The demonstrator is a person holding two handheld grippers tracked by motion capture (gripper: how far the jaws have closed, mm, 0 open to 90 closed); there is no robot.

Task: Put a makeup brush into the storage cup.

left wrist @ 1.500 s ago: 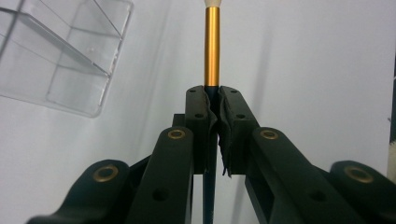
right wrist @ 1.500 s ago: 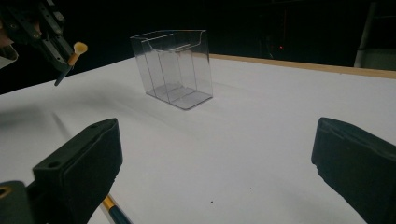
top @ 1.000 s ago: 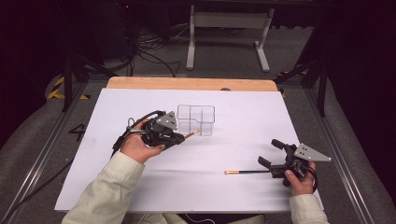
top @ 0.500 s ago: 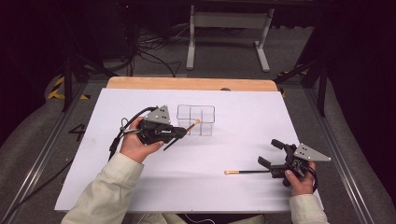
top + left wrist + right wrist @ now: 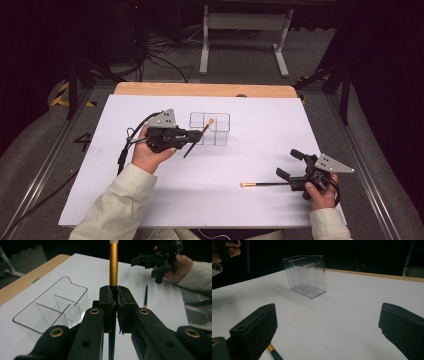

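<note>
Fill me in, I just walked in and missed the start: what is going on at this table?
A person works with a gripper in each hand. The left gripper is shut on a slim dark brush with a gold ferrule, holding it tilted by the clear plastic divided organizer box on the white table cover. A second slim dark brush lies flat on the cover, just in front of the right gripper, whose jaws stand open and hold nothing.
</note>
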